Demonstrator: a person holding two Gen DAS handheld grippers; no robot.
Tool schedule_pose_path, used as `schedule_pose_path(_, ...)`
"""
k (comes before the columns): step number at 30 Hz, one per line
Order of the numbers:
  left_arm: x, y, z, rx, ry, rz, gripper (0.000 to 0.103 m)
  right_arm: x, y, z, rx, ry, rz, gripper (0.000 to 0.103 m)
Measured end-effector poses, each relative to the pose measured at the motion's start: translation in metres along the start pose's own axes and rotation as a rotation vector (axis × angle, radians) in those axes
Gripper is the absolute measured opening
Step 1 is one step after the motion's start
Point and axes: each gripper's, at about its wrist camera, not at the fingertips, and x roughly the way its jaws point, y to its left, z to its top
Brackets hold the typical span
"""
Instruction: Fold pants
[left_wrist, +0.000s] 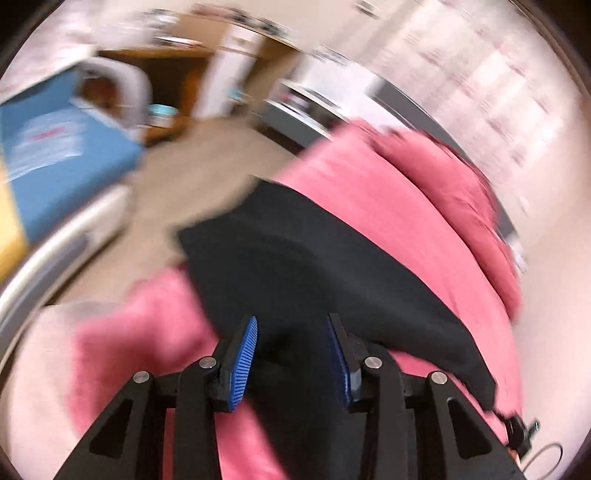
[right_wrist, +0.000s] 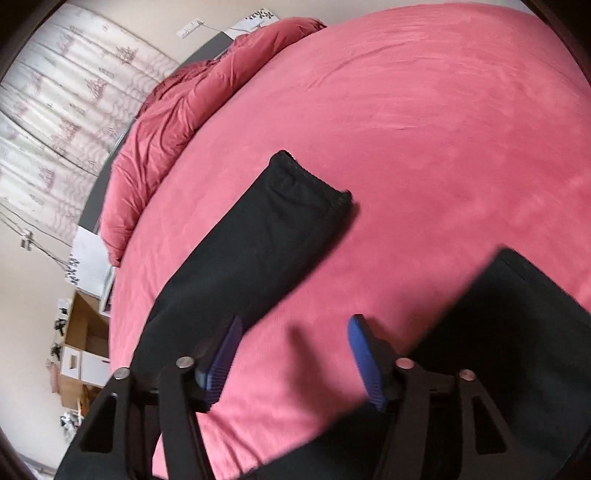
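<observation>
Down low, the left tool (left_wrist: 291, 354) stands spread, its two blue pads (left_wrist: 243, 363) apart over the black pants (left_wrist: 314, 266), gripping nothing. The right tool (right_wrist: 295, 354) is likewise spread above bare pink bedspread (right_wrist: 424, 129). One pair of pants lies on the bed: one leg runs toward 12 o'clock from the right tool's left finger, its cuff (right_wrist: 310, 181) flat, and a second black part (right_wrist: 517, 314) sits at 3 o'clock. One bunched pink duvet (right_wrist: 177, 110) lies at 10 o'clock. The left view is blurred.
</observation>
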Motion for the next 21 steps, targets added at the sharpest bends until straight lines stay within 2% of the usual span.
schedule_pose_path(1, -0.009, 0.014, 0.006, -0.038, -0.04, 0.052, 0.038, 0.006, 0.001, 0.005, 0.005, 0.002, 0.003, 0.063)
schedule_pose_path(3, -0.017, 0.026, 0.011, -0.064, -0.073, 0.082, 0.038, 0.02, 0.004, 0.012, 0.024, 0.006, 0.007, 0.063)
schedule_pose_path(5, -0.017, 0.024, 0.013, -0.067, -0.065, 0.072, 0.038, 0.03, 0.003, 0.018, 0.063, 0.001, 0.019, 0.063)
schedule_pose_path(6, -0.015, 0.017, 0.012, -0.056, -0.048, 0.043, 0.039, 0.035, 0.002, 0.02, 0.077, 0.001, 0.029, 0.064)
schedule_pose_path(8, -0.005, -0.001, 0.007, 0.01, -0.002, -0.03, 0.039, 0.044, 0.005, 0.026, 0.102, -0.01, 0.015, 0.065)
schedule_pose_path(9, 0.002, -0.016, 0.004, 0.053, 0.017, -0.045, 0.043, 0.048, 0.006, 0.028, 0.118, -0.011, 0.008, 0.068)
schedule_pose_path(12, 0.035, -0.067, -0.011, 0.187, 0.124, -0.143, 0.044, 0.052, 0.01, 0.029, 0.144, -0.009, -0.022, 0.068)
schedule_pose_path(13, 0.046, -0.083, -0.017, 0.217, 0.141, -0.158, 0.045, 0.05, 0.011, 0.028, 0.137, -0.01, -0.031, 0.068)
schedule_pose_path(16, 0.078, -0.123, -0.031, 0.286, 0.184, -0.17, 0.045, 0.042, 0.016, 0.025, 0.117, -0.022, -0.072, 0.056)
schedule_pose_path(18, 0.093, -0.139, -0.036, 0.306, 0.216, -0.21, 0.045, 0.038, 0.017, 0.026, 0.108, -0.033, -0.042, 0.056)
schedule_pose_path(21, 0.122, -0.158, -0.046, 0.345, 0.238, -0.182, 0.045, 0.036, 0.013, 0.027, 0.125, -0.034, -0.011, 0.056)
